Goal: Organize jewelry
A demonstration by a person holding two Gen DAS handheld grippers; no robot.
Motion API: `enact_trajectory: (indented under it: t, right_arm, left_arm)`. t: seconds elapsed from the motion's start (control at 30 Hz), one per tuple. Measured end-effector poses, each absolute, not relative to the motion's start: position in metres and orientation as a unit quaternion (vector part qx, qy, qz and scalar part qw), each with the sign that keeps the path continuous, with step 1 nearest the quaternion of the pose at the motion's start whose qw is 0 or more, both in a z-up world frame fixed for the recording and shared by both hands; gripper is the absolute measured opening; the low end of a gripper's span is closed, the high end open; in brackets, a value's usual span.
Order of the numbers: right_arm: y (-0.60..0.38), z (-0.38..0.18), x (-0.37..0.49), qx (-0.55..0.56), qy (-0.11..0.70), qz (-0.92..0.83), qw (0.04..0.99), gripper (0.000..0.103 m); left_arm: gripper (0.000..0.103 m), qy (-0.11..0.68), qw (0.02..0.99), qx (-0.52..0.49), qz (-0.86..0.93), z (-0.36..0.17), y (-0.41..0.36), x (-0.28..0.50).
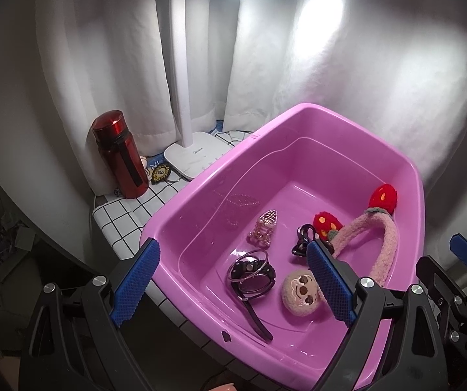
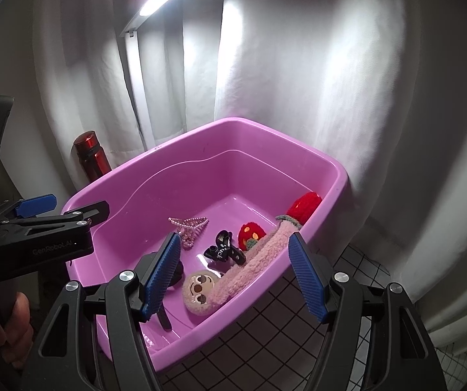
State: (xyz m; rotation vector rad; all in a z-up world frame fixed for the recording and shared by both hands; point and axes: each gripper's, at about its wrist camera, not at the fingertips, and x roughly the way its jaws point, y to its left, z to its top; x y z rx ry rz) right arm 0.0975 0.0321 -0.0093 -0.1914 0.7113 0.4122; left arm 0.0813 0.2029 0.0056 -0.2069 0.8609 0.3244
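Observation:
A pink plastic tub (image 1: 298,123) (image 2: 201,137) sits on a checked cloth. In it lie a black watch with a metal bangle (image 1: 251,272), a pink beaded hair claw (image 1: 264,228) (image 2: 189,226), a black hair clip (image 1: 302,238) (image 2: 225,249), and a fuzzy pink sloth headband (image 1: 302,291) (image 2: 201,290) with red strawberry ends (image 1: 381,197) (image 2: 305,208). My left gripper (image 1: 233,280) is open and empty over the tub's near side. My right gripper (image 2: 233,273) is open and empty above the sloth headband. The left gripper also shows in the right wrist view (image 2: 57,211).
A red bottle (image 1: 121,156) (image 2: 91,156) stands at the back left beside a white desk lamp (image 1: 194,156). A small badge (image 1: 160,173) lies by the lamp base. White curtains hang behind. The table's edge drops off at the left.

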Motion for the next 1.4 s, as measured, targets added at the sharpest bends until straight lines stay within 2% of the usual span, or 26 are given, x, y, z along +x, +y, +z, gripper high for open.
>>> enact_trajectory:
  t: [1.4]
  right_arm:
    - [0.0336,-0.0105,0.0941,-0.097,0.350,0.197,0.911,0.066]
  left_arm:
    - [0.093,0.421,0.890,-0.089,0.147,0.0031,0.2044,0.0791]
